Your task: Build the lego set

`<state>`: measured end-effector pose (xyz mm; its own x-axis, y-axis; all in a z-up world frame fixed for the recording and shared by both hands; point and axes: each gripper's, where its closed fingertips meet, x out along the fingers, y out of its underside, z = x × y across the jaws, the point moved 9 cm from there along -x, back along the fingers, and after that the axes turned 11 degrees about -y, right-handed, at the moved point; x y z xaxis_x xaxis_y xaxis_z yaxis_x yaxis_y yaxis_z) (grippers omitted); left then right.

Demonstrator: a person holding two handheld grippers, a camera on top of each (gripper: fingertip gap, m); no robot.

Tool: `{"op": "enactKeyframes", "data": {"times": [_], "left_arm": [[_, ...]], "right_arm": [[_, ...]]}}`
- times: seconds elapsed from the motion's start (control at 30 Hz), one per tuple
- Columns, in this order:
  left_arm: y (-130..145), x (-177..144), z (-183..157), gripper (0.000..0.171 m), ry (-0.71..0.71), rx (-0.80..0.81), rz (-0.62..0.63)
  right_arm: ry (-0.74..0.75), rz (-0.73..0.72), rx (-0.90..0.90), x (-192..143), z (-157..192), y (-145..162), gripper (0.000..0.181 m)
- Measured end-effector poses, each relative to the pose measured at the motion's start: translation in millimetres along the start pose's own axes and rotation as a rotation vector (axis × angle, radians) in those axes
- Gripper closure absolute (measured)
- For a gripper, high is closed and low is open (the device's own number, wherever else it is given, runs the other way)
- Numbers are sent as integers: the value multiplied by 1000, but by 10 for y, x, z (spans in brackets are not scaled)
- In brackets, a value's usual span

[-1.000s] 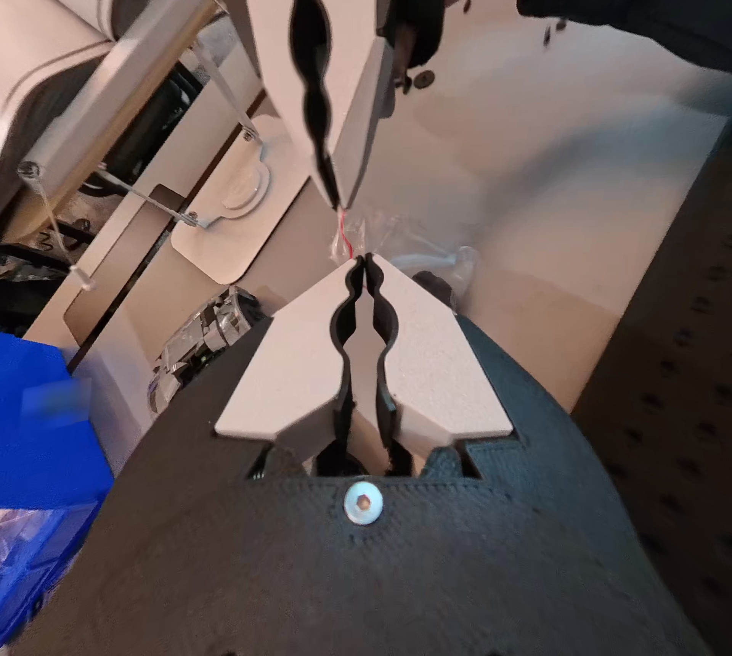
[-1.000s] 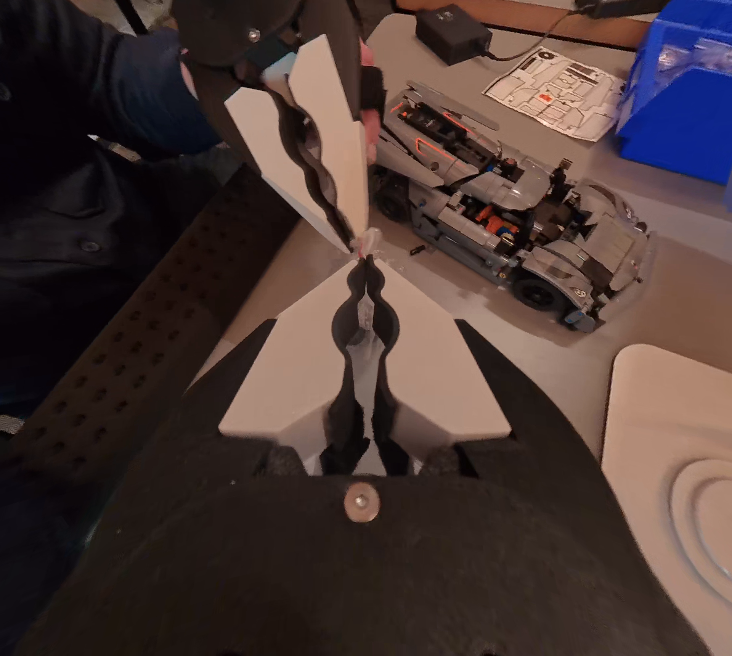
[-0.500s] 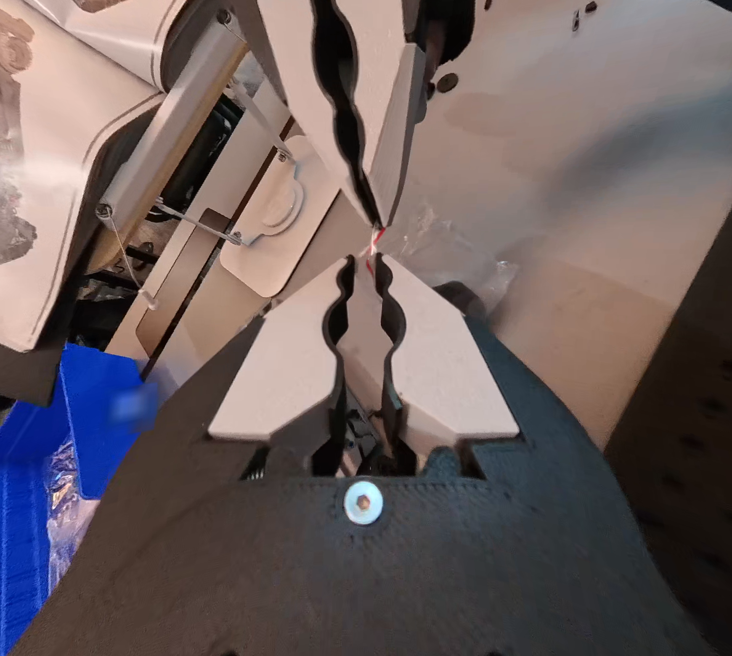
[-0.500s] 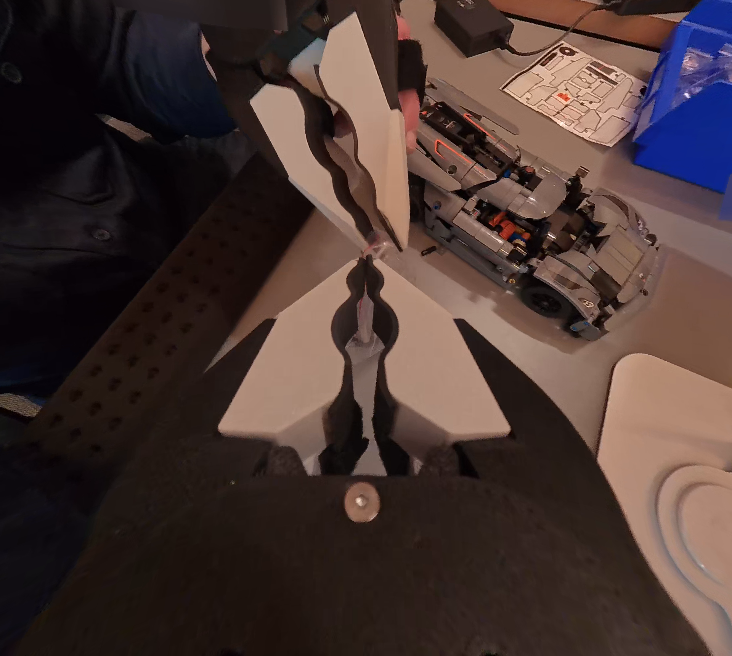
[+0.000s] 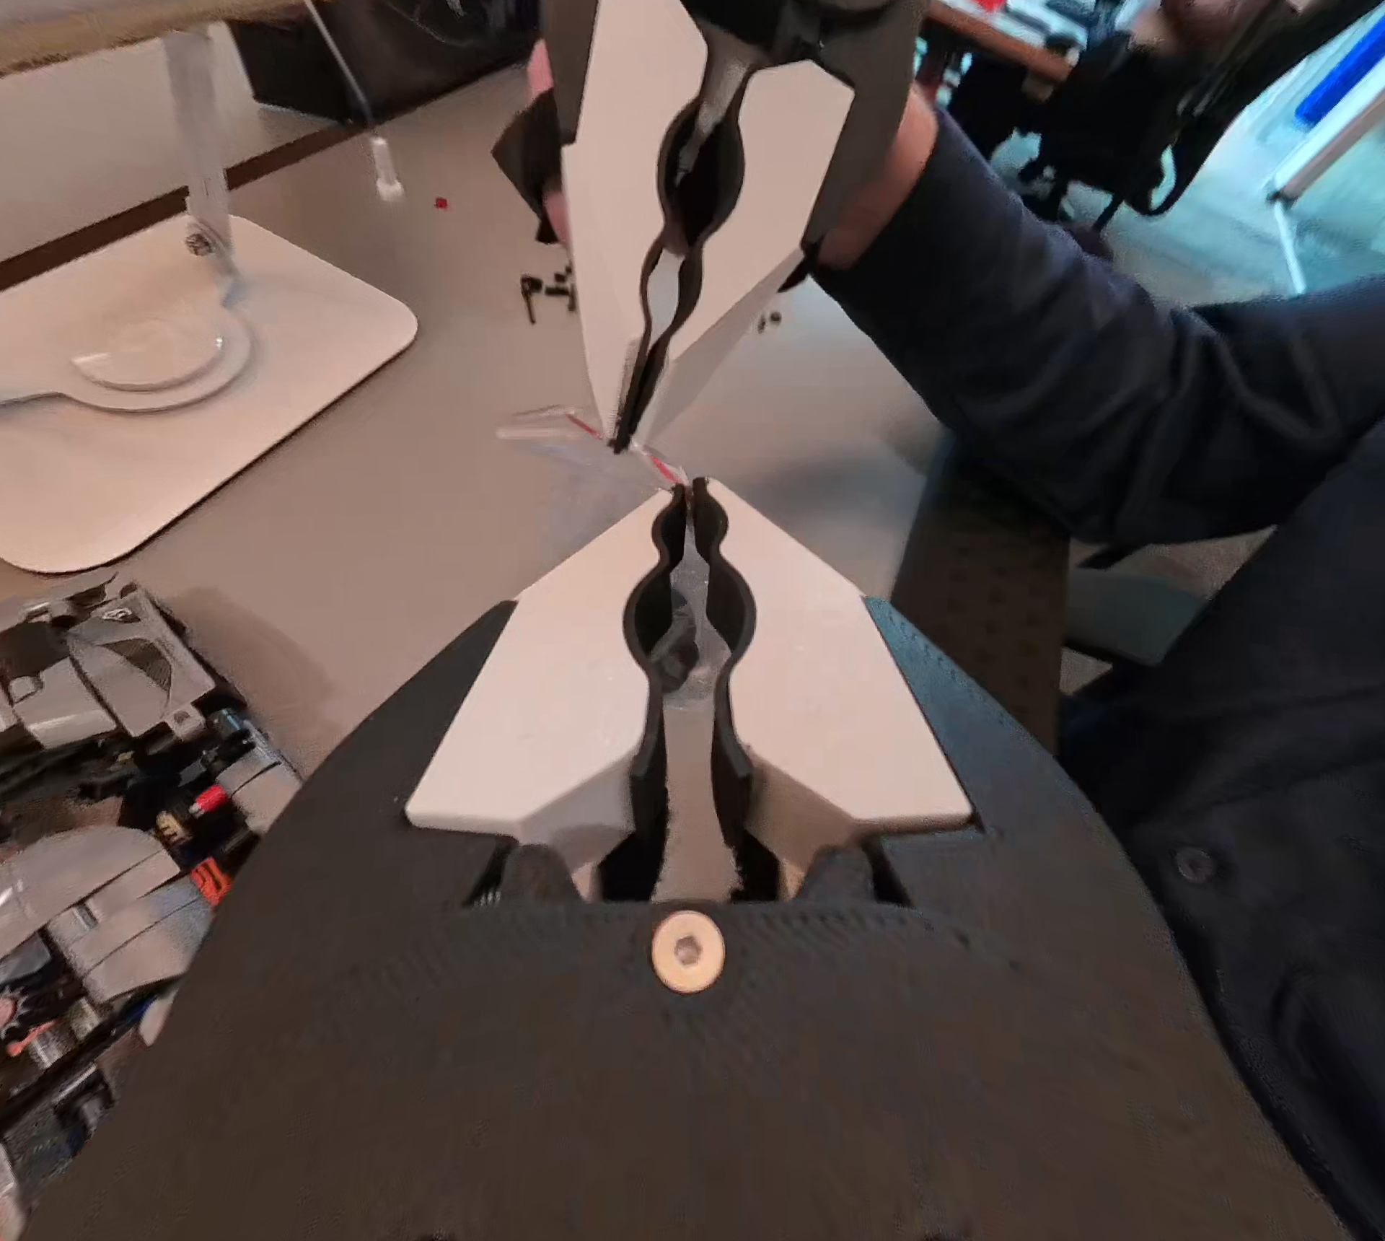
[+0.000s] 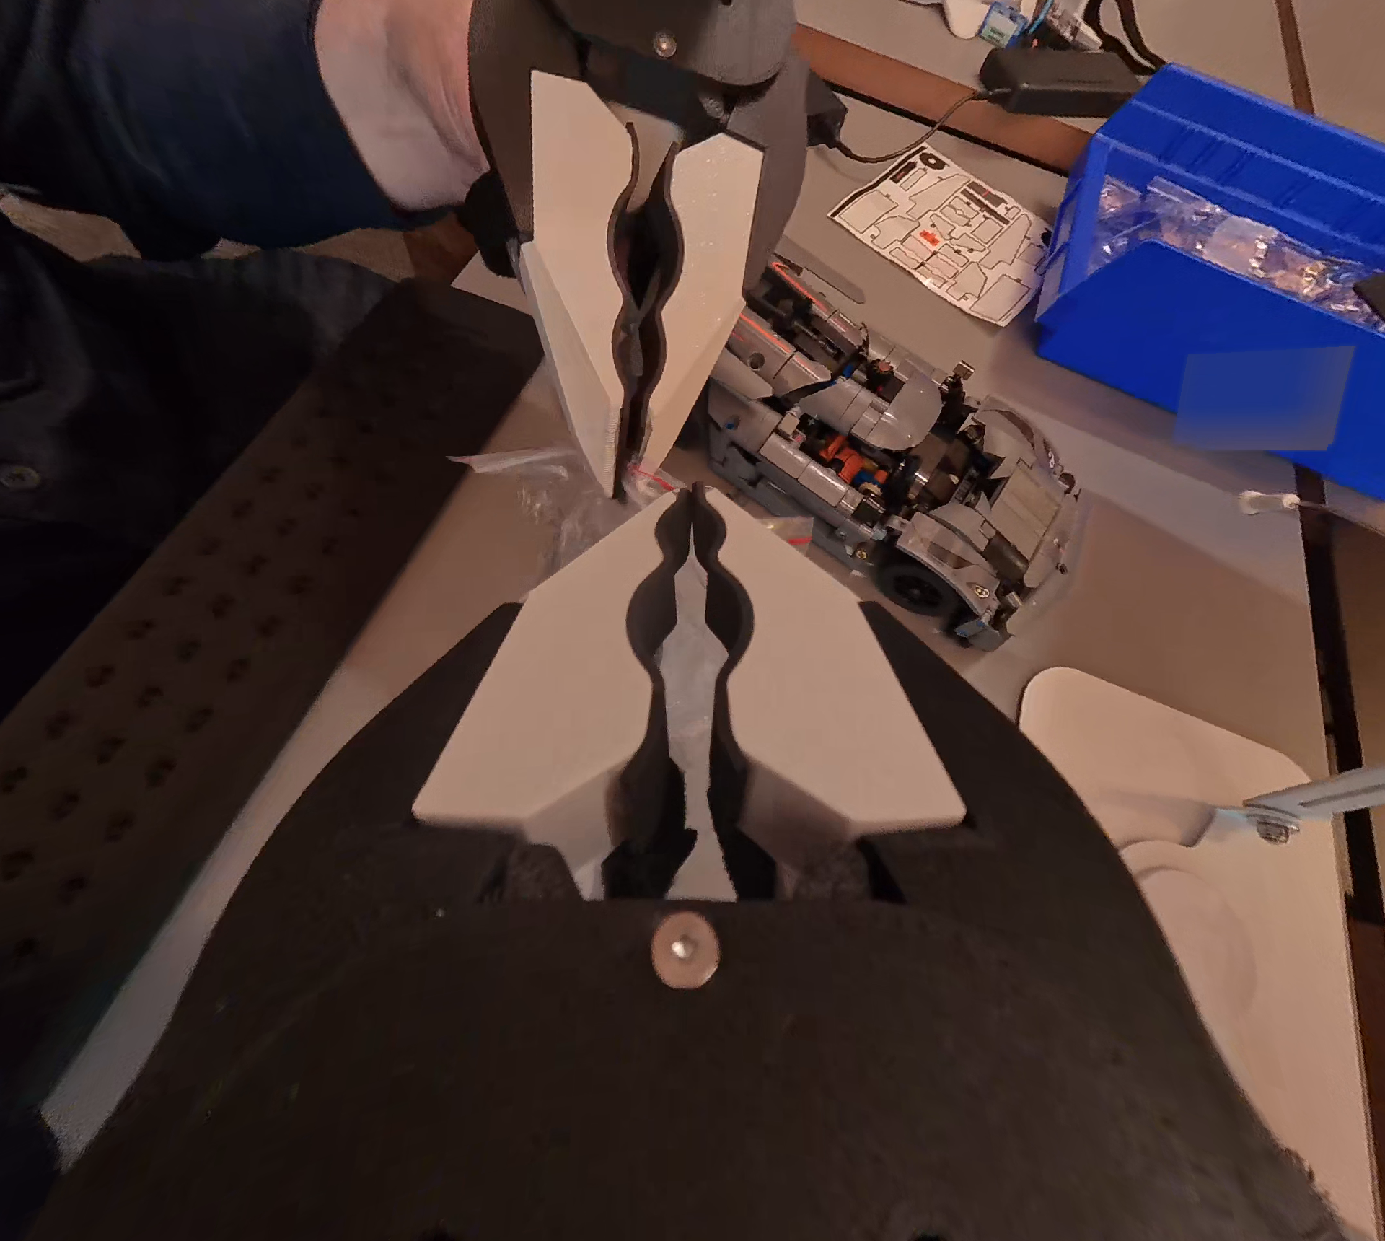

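The left gripper (image 5: 688,493), white-fingered on a black printed body, has its tips pressed together on the clear plastic bag with a red strip (image 5: 659,463); more of the film shows through the gap between its fingers. Directly ahead at twelve o'clock, the right gripper (image 5: 626,444) points back toward it and pinches the same bag at its other edge, tips closed on the film. The two grippers stand nearly tip to tip, with the bag stretched between them just above the grey tabletop (image 5: 360,530).

In the right wrist view the right gripper (image 6: 693,493) is likewise clamped on the bag (image 6: 554,500), crinkled plastic visible between its fingers, and the left gripper (image 6: 626,489) meets it from twelve o'clock, held by a hand (image 6: 397,88) in a dark sleeve.

Beyond the tips, at about two o'clock in that view, the partly built grey lego car with black wheels and orange details (image 6: 884,455) lies on the table. Farther at one o'clock lies a white printed sheet (image 6: 944,230), and at two to three o'clock stands a blue plastic bin holding clear bags (image 6: 1199,305). A white rounded stand base (image 6: 1169,793) sits at four o'clock.
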<state>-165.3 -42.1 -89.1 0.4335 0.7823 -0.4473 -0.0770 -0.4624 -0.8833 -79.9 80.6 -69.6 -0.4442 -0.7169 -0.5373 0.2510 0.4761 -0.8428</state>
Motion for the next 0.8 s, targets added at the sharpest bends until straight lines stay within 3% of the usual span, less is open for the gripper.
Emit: {"op": "enactKeyframes", "data": {"times": [0.23,0.5,0.8], "left_arm": [[91,-43,121,171,-56,-107,-74],[97,8,107,171,-73,-107,-89],[80,12,82,171,-50,-94,-103]], "right_arm": [[3,-33,45,-140,-6,39,166],[7,36,16,34,-28,68,159],[2,33,-73,64,27,41,177]]}}
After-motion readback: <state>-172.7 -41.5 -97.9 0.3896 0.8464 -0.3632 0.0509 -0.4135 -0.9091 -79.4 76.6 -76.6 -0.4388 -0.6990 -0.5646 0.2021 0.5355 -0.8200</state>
